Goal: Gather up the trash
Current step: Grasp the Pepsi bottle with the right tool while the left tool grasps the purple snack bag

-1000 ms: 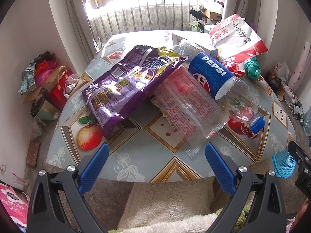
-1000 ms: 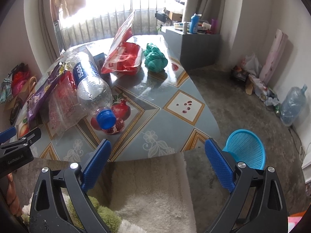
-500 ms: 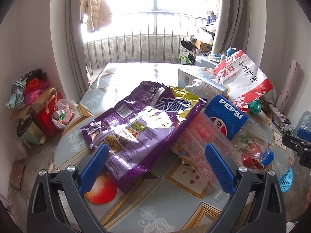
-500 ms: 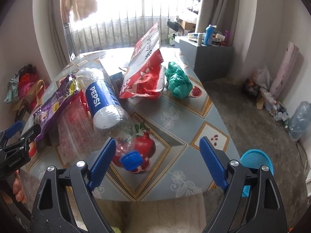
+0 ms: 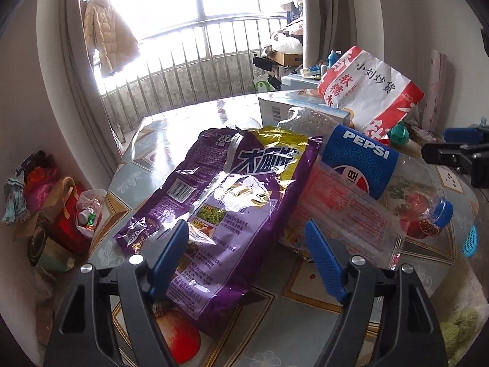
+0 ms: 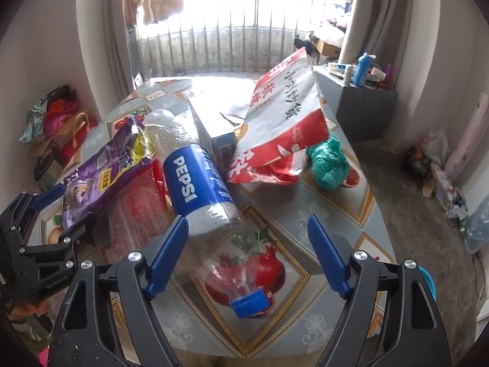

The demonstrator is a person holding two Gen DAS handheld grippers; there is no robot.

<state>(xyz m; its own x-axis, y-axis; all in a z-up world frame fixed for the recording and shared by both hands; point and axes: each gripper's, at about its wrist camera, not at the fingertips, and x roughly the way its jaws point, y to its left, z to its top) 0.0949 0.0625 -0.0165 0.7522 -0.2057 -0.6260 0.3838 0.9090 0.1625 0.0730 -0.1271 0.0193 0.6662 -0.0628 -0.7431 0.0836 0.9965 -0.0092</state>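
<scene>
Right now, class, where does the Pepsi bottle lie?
The Pepsi bottle lies on its side on the table, cap toward the right gripper, between the purple snack bag and the red-and-white bag.

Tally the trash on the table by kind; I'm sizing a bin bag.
Snack bags: 2, purple foil bag, red-and-white paper bag
Clear plastic wrappers: 1
Clear Pepsi bottles: 1
Blue-grey cardboard boxes: 1
Crumpled green plastic bags: 1
Total: 6

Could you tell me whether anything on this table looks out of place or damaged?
Yes. The empty Pepsi bottle lies on its side, resting partly on a clear wrapper. The purple snack bag is torn open at the top and crumpled. A red-and-white bag leans askew against a box.
</scene>
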